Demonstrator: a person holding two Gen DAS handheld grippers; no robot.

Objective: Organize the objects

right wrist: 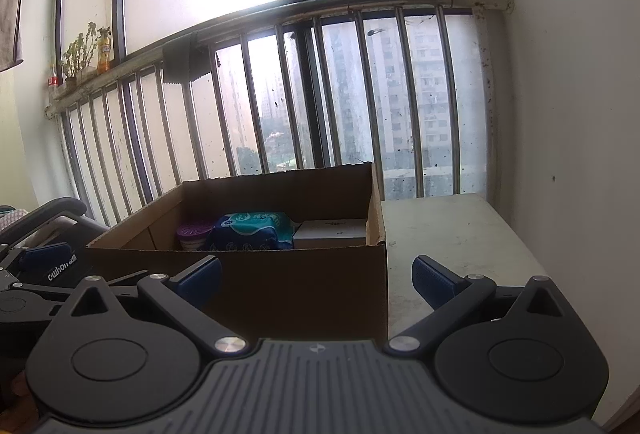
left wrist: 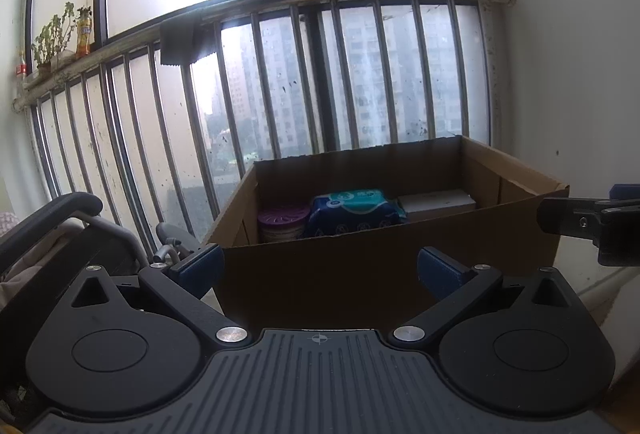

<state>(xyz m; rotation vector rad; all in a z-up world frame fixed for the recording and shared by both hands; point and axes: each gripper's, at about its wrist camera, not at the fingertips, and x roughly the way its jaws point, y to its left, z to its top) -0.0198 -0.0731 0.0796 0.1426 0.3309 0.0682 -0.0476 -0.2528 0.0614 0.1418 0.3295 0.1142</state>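
Three items sit in the cardboard box [left wrist: 360, 258] at twelve o'clock of the left gripper [left wrist: 320, 266], fingers spread, empty. From the right wrist, the right gripper [right wrist: 318, 274], also spread, faces the box; entering from above should clear its near wall.

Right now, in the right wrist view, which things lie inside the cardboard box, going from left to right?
Purple-lidded round container → blue and teal soft pack → white flat box. All three sit along the far side of the cardboard box.
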